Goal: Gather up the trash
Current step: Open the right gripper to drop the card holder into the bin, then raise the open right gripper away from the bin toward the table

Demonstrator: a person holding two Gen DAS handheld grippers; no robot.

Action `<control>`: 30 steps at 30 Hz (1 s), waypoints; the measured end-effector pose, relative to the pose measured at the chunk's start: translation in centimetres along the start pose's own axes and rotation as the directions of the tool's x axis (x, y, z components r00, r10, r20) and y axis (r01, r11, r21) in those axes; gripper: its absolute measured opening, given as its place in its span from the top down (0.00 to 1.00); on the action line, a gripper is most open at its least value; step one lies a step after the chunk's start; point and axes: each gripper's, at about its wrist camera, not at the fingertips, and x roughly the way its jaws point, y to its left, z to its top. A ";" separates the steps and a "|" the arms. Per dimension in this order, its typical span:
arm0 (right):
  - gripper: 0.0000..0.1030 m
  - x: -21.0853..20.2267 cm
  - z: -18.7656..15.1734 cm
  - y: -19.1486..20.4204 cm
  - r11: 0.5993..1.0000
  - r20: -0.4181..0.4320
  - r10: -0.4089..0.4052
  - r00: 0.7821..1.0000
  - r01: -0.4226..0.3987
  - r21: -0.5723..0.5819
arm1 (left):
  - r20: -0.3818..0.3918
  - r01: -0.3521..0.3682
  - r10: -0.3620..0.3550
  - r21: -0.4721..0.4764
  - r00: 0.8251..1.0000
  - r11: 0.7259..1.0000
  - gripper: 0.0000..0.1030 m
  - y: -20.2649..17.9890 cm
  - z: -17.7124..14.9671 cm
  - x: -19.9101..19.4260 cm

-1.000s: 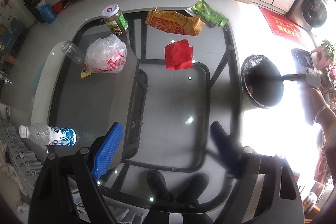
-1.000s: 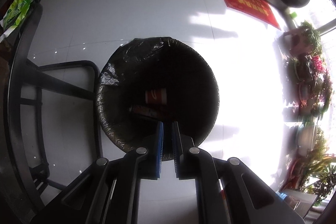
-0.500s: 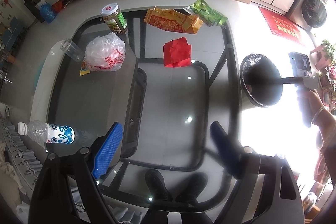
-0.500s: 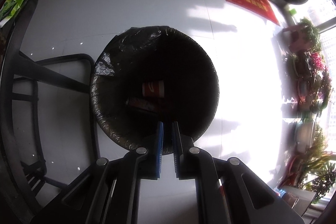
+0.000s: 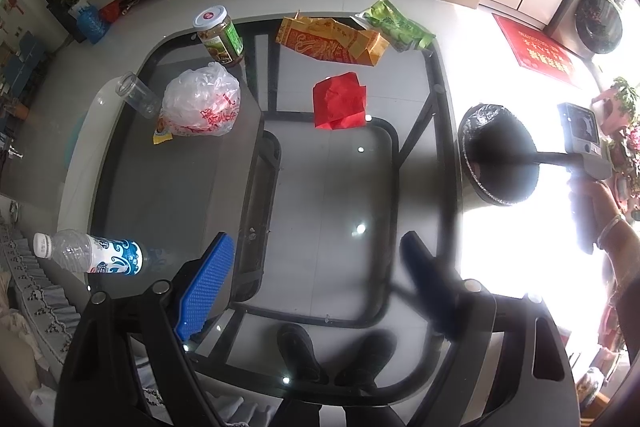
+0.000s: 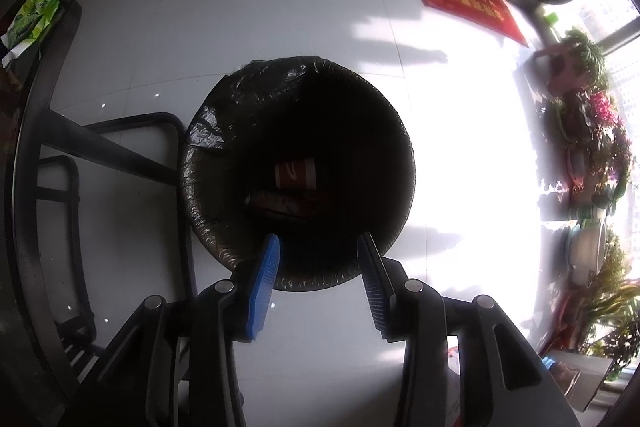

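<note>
Right claw [image 6: 318, 241] hangs over the black-lined trash bin [image 6: 200, 187], its jaws just opening, nothing between them; left claw [image 5: 316, 263] gapes empty above the glass desk [image 5: 180, 187]

The bottom of the bin [image 6: 296, 155] is lost in dark, so only a red cup [image 6: 295, 174] and a dark wrapper [image 6: 280, 203] can be made out there. The floor by the window is washed out white. The person's arm [image 5: 624, 259] is cut off by the picture's edge.
</note>
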 end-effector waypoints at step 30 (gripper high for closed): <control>0.21 -20.9 -12.7 12.2 0.898 0.167 0.426 0.889 -0.394 -0.194 | 0.033 -0.018 0.019 -0.055 0.999 0.998 0.19 1.9 1.9 2.0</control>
